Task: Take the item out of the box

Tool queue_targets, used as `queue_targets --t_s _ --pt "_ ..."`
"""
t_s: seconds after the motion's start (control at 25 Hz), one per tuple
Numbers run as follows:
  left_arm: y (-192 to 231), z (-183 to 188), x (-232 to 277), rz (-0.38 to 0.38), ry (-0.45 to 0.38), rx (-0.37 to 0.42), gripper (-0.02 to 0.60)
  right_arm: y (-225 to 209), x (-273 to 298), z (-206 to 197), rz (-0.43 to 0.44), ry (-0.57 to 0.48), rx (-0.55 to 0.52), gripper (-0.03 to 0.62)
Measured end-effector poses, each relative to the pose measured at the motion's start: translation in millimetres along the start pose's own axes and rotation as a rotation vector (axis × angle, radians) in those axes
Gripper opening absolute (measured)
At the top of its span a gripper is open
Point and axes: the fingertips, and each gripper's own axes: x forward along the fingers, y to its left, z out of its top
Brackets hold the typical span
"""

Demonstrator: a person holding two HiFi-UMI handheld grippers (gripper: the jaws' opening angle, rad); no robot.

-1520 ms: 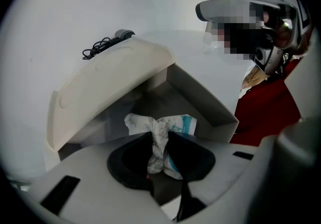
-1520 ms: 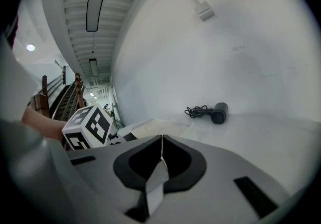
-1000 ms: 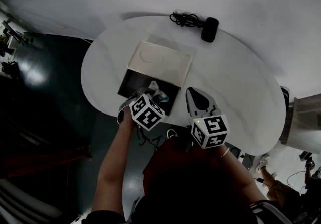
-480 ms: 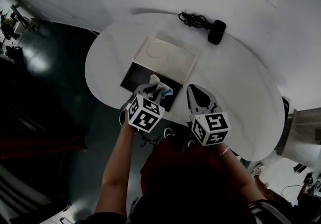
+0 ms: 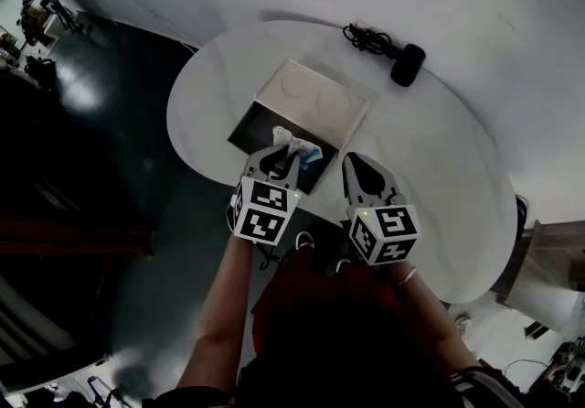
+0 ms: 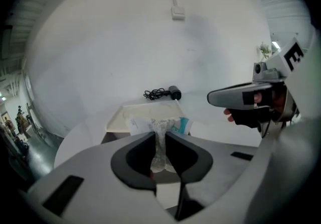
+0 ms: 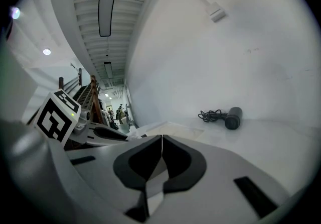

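The left tongs [image 5: 280,157] were clamped on the crumpled packet [image 5: 295,144], which hung just above the dark open box [image 5: 251,134] at frame centre, so the lift looked nearly done, with only setting it down left. The right tongs [image 5: 364,174] were closed on nothing just beside. Bare surface [image 5: 439,168] lay open to the right, its near edge close below, the corded black device [image 5: 408,65] well apart at upper right.
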Motion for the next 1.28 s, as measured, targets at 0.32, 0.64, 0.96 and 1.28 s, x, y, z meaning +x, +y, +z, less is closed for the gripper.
queue_targets --t_s 0.32,0.64,0.96,1.28 --pt "-6.2 7.2 -27.2 0.066 -0.105 -0.127 0.078 3.3 -18.9 -3.3 0.034 -0.006 -0.005 0.015" --pt "-20.5 13.0 -56.7 0.121 -0.213 -0.223 0.078 6.8 -38.1 -5.6 0.071 -0.009 -0.015 0.015" --pt "-31.8 13.9 -85.8 0.185 -0.290 -0.293 0.078 15.0 -51.2 -5.4 0.121 -0.011 -0.038 0.015" --pt "-40.1 16.9 -111.3 0.257 -0.345 -0.342 0.078 17.2 -66.6 -1.4 0.149 -0.025 -0.070 0.015"
